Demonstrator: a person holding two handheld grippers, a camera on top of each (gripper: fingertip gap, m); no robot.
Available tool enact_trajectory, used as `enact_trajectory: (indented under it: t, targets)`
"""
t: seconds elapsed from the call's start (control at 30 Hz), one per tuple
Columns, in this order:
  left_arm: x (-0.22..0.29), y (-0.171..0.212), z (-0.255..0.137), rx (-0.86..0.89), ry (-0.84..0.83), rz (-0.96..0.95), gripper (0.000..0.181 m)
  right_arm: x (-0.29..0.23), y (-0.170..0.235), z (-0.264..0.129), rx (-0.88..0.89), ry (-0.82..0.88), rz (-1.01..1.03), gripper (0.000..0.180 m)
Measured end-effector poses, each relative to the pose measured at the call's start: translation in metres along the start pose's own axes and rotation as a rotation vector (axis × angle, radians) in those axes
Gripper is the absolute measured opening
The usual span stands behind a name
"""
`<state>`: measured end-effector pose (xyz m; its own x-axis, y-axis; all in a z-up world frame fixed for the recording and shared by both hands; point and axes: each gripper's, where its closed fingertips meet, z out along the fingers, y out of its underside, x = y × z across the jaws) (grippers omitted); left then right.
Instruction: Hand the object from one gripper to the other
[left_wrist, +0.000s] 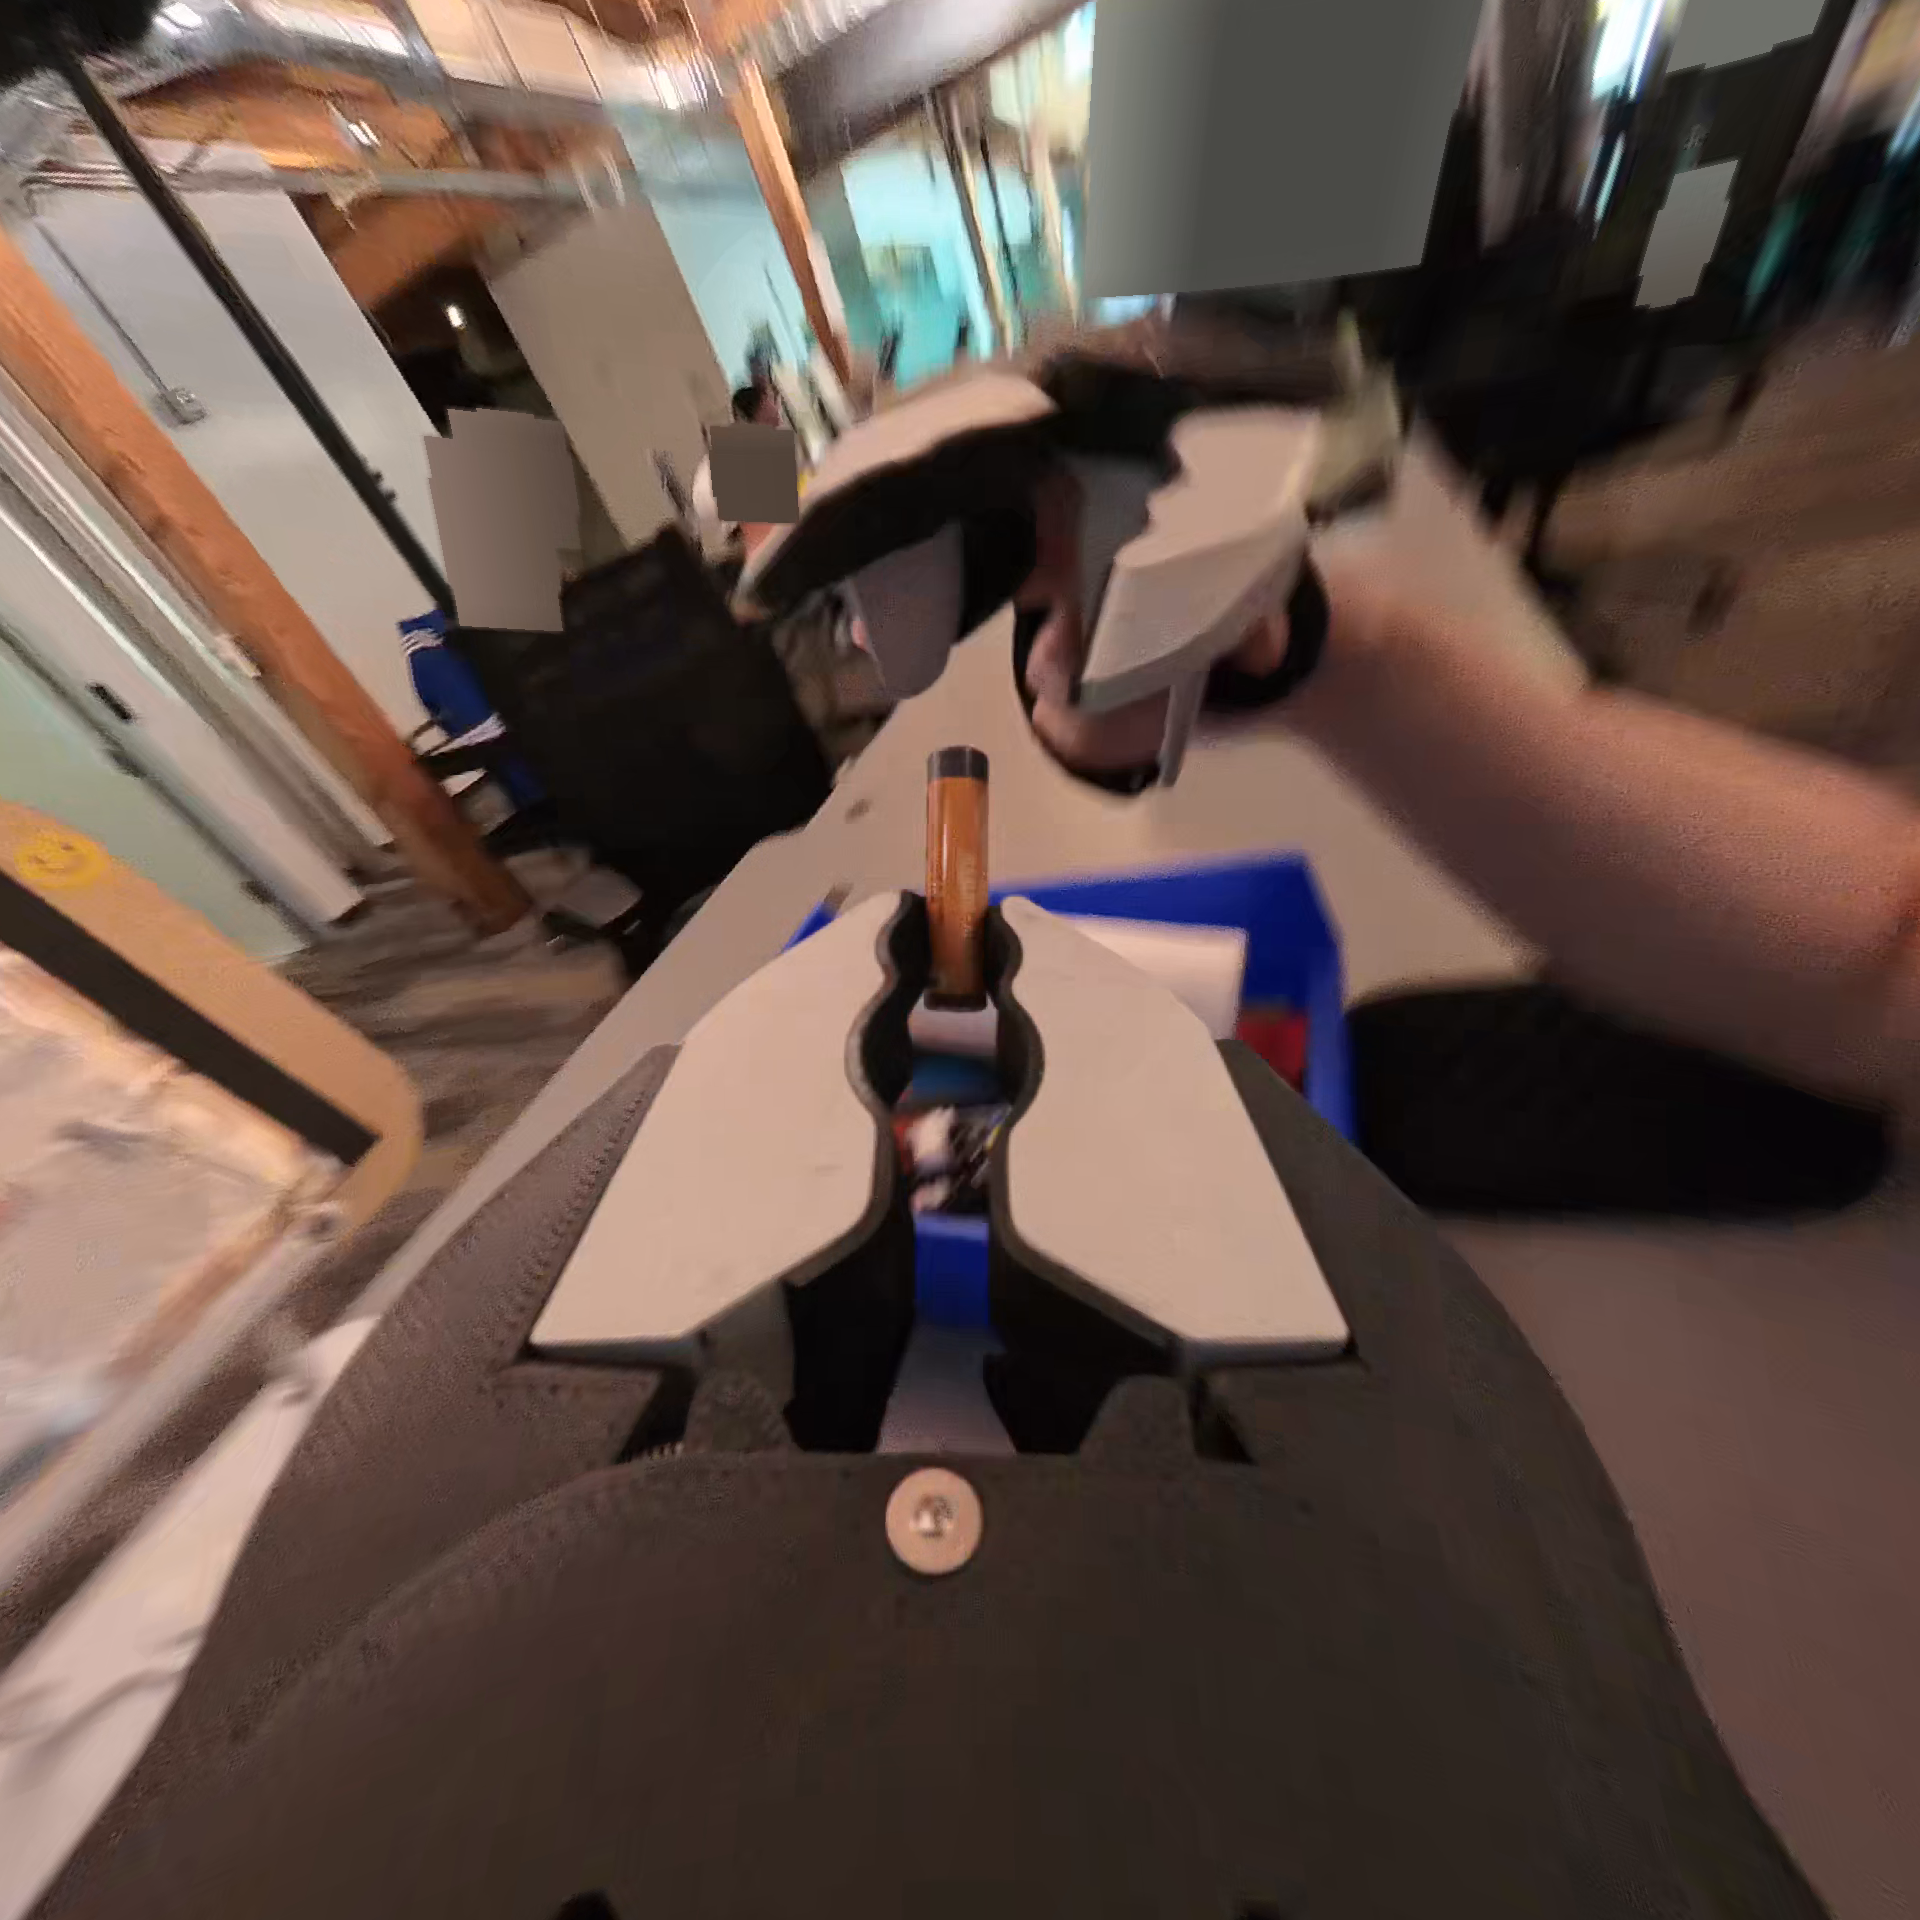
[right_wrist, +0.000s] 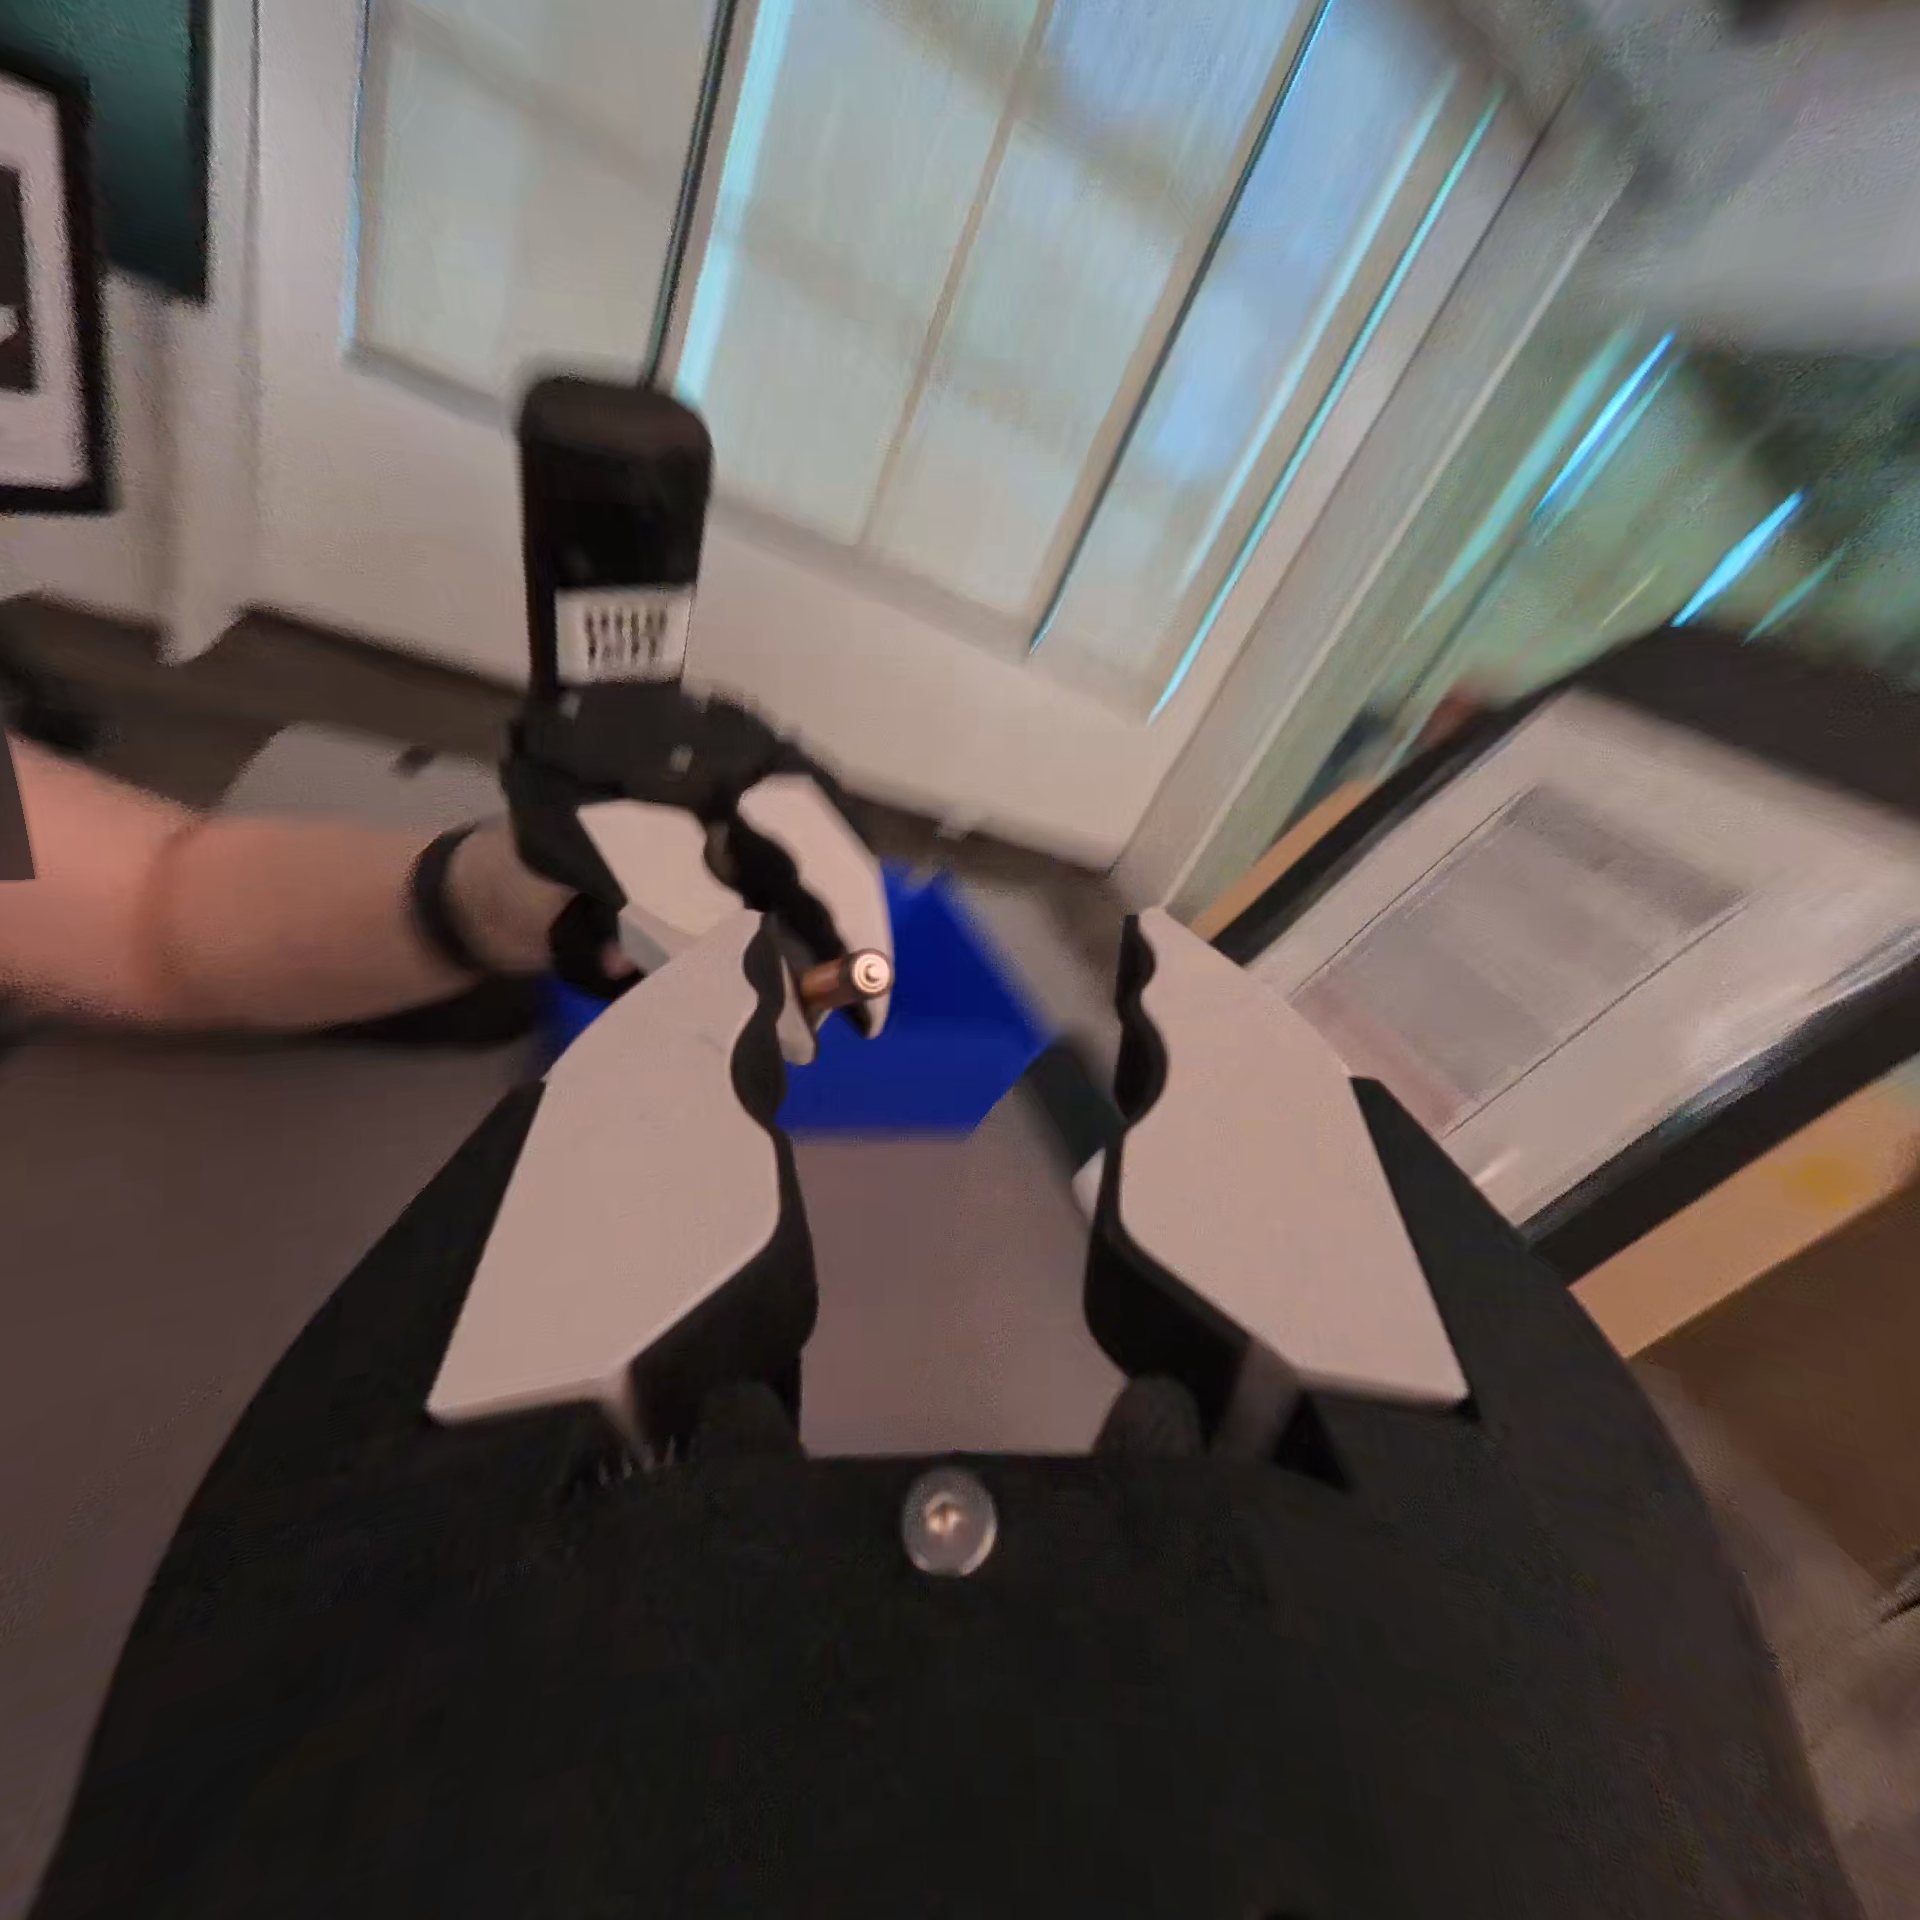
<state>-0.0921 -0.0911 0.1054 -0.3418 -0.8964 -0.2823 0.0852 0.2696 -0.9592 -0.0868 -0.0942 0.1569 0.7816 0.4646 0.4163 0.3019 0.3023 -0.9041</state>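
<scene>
My left gripper is shut on a copper and black battery, which sticks out forward past the fingertips. It also shows in the right wrist view, held by a gloved hand, with the battery pointing at the camera. My right gripper is open and empty, its jaws wide apart, a short way from the battery. In the left wrist view the right gripper hangs above and beyond the battery, apart from it, blurred by motion.
A blue bin with several small items stands on the grey table under both grippers; it also shows in the right wrist view. A black object lies right of the bin. A wooden-edged table stands to the left. My hands' fingertips stand some 6 cm from each other.
</scene>
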Motion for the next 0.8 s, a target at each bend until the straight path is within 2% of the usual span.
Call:
enact_trajectory:
  t: [0.07, 0.1, 0.13, 0.2, 0.3, 0.43, 0.5, 0.8]
  targets:
    - [-0.005, -0.022, -0.007, 0.152, 0.038, -0.225, 0.010, 0.005, -0.030, -0.013, 0.207, 0.151, -0.207, 0.059]
    - [-0.005, -0.031, -0.011, 0.216, 0.087, -0.339, 0.010, 0.006, -0.037, -0.019, 0.255, 0.220, -0.321, 0.054]
    - [-0.005, -0.038, -0.015, 0.277, 0.134, -0.449, 0.010, 0.006, -0.038, -0.021, 0.251, 0.276, -0.429, 0.050]
    - [-0.007, -0.046, -0.020, 0.352, 0.216, -0.641, 0.010, 0.003, -0.028, -0.014, 0.159, 0.326, -0.601, 0.054]
    - [-0.001, -0.049, -0.019, 0.374, 0.329, -0.813, 0.010, -0.009, -0.008, 0.009, 0.040, 0.289, -0.694, 0.062]
    - [0.006, -0.049, -0.014, 0.382, 0.363, -0.853, 0.010, -0.021, -0.001, 0.027, 0.027, 0.256, -0.667, 0.062]
    - [0.010, -0.048, -0.012, 0.373, 0.367, -0.848, 0.010, -0.023, -0.001, 0.030, 0.033, 0.249, -0.650, 0.056]
    - [0.016, -0.048, -0.010, 0.361, 0.401, -0.851, 0.010, -0.026, -0.006, 0.029, 0.059, 0.248, -0.636, 0.046]
